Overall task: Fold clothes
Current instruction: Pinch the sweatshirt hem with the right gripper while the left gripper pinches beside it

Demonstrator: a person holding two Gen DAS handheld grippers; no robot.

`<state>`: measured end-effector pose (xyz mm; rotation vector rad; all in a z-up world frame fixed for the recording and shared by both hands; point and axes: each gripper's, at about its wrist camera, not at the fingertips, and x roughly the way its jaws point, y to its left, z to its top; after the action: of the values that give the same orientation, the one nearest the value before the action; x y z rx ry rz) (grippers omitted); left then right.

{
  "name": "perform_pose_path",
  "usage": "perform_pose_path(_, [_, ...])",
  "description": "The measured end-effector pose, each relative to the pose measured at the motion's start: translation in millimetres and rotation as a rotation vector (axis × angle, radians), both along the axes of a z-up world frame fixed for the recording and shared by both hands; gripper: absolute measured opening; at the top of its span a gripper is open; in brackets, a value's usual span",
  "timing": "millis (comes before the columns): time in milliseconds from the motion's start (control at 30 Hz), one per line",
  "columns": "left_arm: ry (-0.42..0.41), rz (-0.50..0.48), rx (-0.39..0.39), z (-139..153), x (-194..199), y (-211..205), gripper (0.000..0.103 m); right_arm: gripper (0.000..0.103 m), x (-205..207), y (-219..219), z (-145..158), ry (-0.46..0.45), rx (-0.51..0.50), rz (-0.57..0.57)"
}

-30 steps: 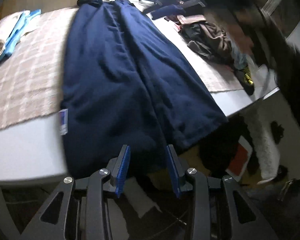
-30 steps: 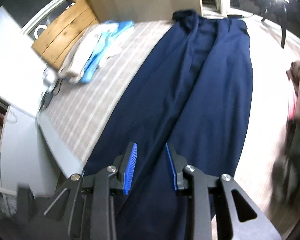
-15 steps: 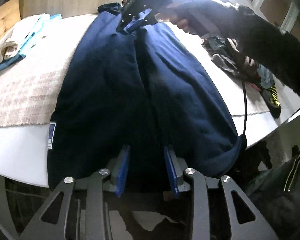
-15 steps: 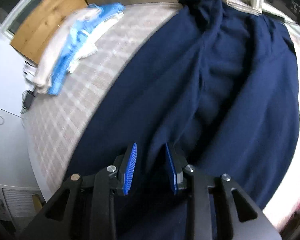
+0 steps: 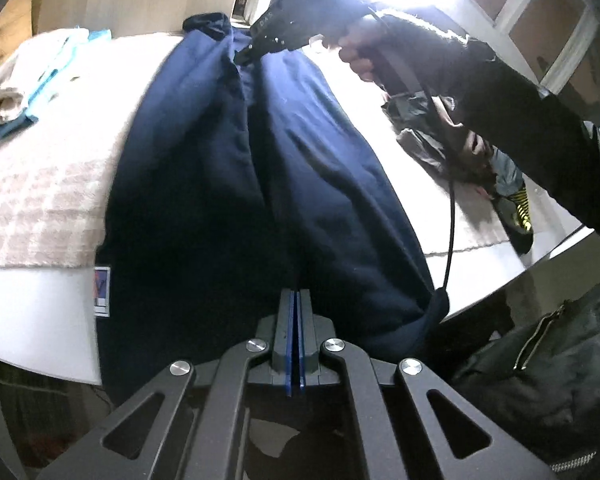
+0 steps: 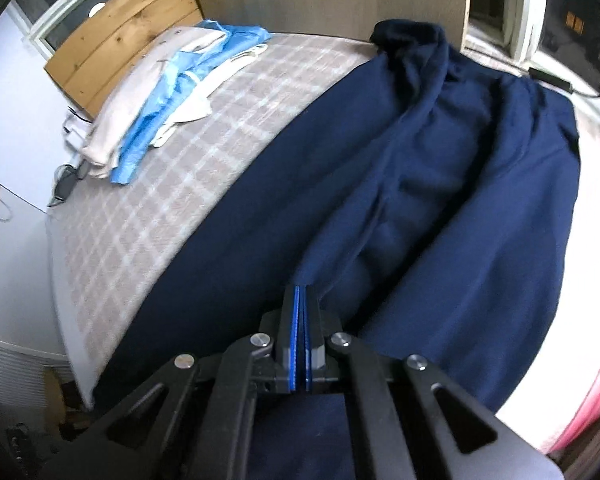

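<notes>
Both my grippers, left [image 5: 295,300] and right [image 6: 302,294], pinch the blue pants [image 5: 228,184] shut along their middle, lying long on the bed [image 5: 32,200]. I think I'm starting a fold. Next I must lift together.

Looked like a bedroom at home: checked blanket [image 6: 188,184] over a white worktop [image 5: 32,312], heap of clothes [image 5: 440,136] nearby, folded laundry [image 6: 168,92], wooden headboard-type panel [image 6: 128,28], window frames.

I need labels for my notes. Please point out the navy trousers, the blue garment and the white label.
navy trousers [image 6: 480,200]: right wrist view, leg fabric.
blue garment [image 6: 160,120]: right wrist view, its middle.
white label [image 5: 101,291]: left wrist view, its face.
</notes>
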<state>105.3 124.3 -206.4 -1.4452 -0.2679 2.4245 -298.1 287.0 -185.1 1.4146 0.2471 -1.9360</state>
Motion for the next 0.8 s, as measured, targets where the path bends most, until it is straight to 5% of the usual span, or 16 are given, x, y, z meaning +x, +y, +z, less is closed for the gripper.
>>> perform_pose_path(167, [-0.042,0.006,-0.026,-16,-3,1,0.001,0.005,-4,5,-11,-0.071,-0.039,-0.027])
perform_pose_path(300, [-0.041,0.014,-0.025,-15,-4,-1,0.001,0.047,-4,10,-7,-0.105,-0.128,-0.058])
perform_pose_path(467, [-0.048,0.009,-0.022,-16,-4,0,0.001,0.047,-12,-8,-17,-0.121,-0.112,-0.057])
perform_pose_path(500, [-0.048,0.010,-0.018,-15,-5,0,0.001,0.043,-14,-13,-22,-0.121,-0.087,-0.056])
perform_pose_path(533, [-0.047,0.011,-0.011,-15,-5,0,0.001,0.023,-16,-19,-21,-0.115,-0.080,-0.053])
perform_pose_path(600, [-0.044,0.016,0.008,-14,-7,0,0.001,0.002,-15,-21,-22,-0.088,-0.042,-0.052])
perform_pose_path(800, [-0.010,0.013,0.052,-3,-6,-4,0.001,0.001,-19,-2,-3,-0.011,-0.023,-0.092])
